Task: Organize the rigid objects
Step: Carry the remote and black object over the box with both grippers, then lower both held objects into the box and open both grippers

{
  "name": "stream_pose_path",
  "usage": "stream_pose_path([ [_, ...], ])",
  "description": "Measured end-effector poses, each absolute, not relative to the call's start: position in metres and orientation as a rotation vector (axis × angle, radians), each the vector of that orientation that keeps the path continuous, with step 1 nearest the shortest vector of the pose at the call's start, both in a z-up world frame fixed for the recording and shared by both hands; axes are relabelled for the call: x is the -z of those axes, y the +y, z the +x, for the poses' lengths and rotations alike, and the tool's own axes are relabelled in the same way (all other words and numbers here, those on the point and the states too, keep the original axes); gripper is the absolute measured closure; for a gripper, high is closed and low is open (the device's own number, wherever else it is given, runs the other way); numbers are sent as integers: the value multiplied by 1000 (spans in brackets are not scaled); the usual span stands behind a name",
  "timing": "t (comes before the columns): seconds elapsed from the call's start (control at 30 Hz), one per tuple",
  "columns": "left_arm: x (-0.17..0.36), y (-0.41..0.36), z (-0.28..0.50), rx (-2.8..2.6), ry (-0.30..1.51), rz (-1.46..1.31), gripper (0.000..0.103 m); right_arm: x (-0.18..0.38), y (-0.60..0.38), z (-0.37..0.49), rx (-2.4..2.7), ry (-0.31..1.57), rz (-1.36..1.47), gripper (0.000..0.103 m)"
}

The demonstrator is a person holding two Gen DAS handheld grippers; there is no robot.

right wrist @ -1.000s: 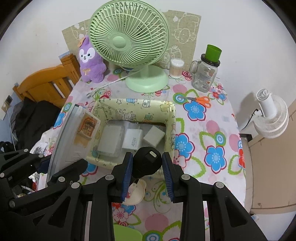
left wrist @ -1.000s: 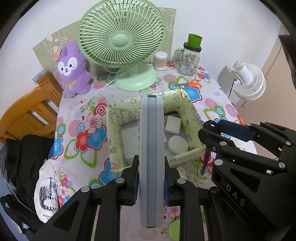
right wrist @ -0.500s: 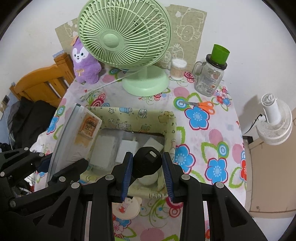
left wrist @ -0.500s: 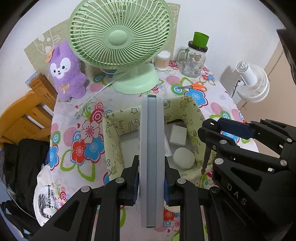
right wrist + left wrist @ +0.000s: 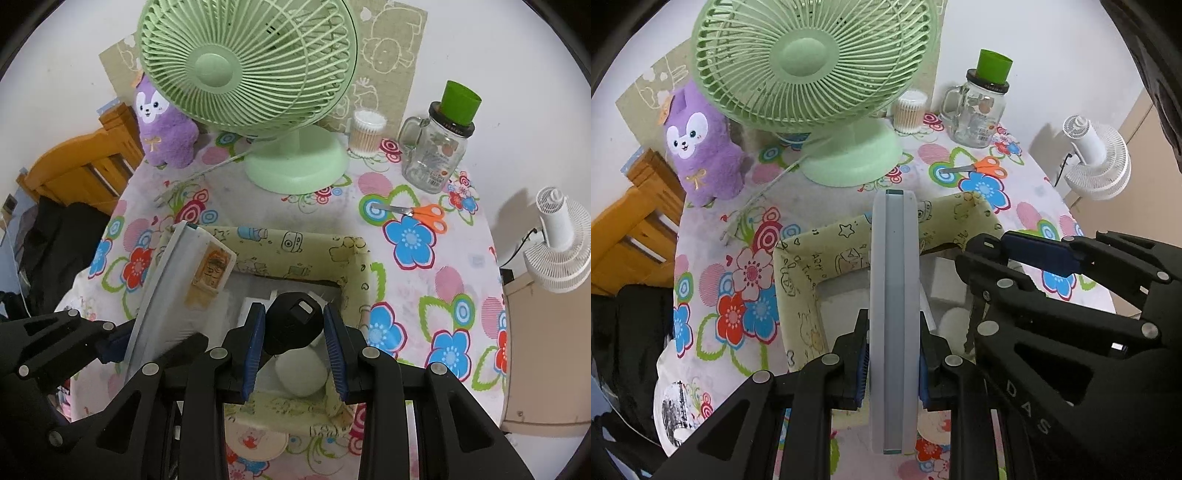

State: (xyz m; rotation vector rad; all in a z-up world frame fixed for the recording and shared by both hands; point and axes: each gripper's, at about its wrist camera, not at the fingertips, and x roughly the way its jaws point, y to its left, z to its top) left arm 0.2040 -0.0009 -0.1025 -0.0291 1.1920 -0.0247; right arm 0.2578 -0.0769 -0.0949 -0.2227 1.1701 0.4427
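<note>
We are pinching a stiff, smooth flat case (image 5: 894,314) edge-on in the left gripper (image 5: 893,363), and the right gripper (image 5: 294,345) is clamping a light car key (image 5: 293,323) by its hard black head above the fabric bin (image 5: 295,243).

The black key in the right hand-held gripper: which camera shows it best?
The right wrist view: the black key has its head facing the camera between the blue pads. The left wrist view shows only its metal blade hanging below the right hand-held gripper.
</note>
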Motion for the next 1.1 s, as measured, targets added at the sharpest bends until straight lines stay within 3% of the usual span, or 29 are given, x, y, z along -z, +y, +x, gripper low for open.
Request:
stream_pose_path([
  [0.87,151,5,238,45,1257,-12,82,143,-77,293,-398,1239,-261,67],
  [0.97,150,4,239,51,1247,-10,66,144,-75,292,-402,1242,-261,66],
  [1.0,150,3,239,53,1245,-5,66,144,-74,292,-402,1242,-261,65],
  [1.1,150,0,237,69,1246,14,56,140,-75,290,-409,1240,-230,49],
])
